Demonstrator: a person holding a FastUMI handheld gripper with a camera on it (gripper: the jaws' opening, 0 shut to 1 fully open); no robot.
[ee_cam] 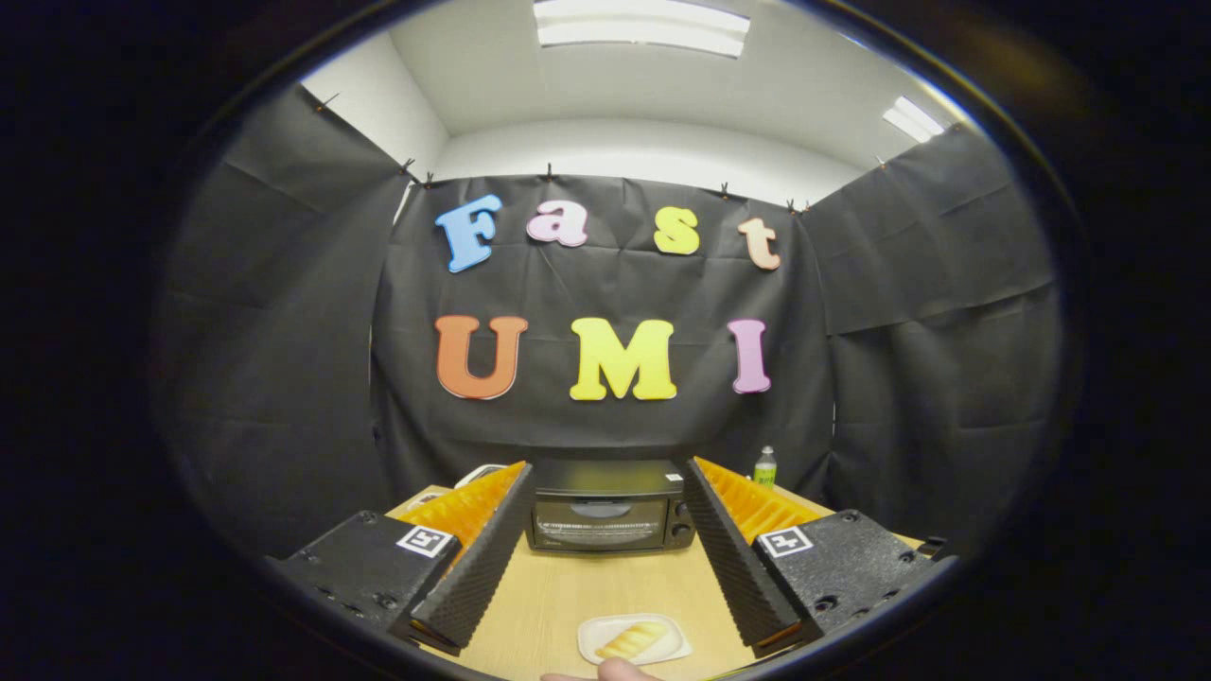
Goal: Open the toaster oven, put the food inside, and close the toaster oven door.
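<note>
A black toaster oven (pixel 608 506) stands on the wooden table (pixel 558 596), beyond my fingers and framed between them, with its glass door closed. Nearer to me, a small white plate (pixel 591 651) carries a yellowish pastry (pixel 632 639); it lies on the table between the fingers, low in the gap. My gripper (pixel 603 492) is open wide and holds nothing, well short of the oven. A fingertip of a person's hand (pixel 617 671) shows just in front of the plate.
A small green bottle (pixel 764 467) stands to the right of the oven at the back of the table. A white object (pixel 481 473) peeks out behind the left finger. Black cloth walls close the booth on three sides.
</note>
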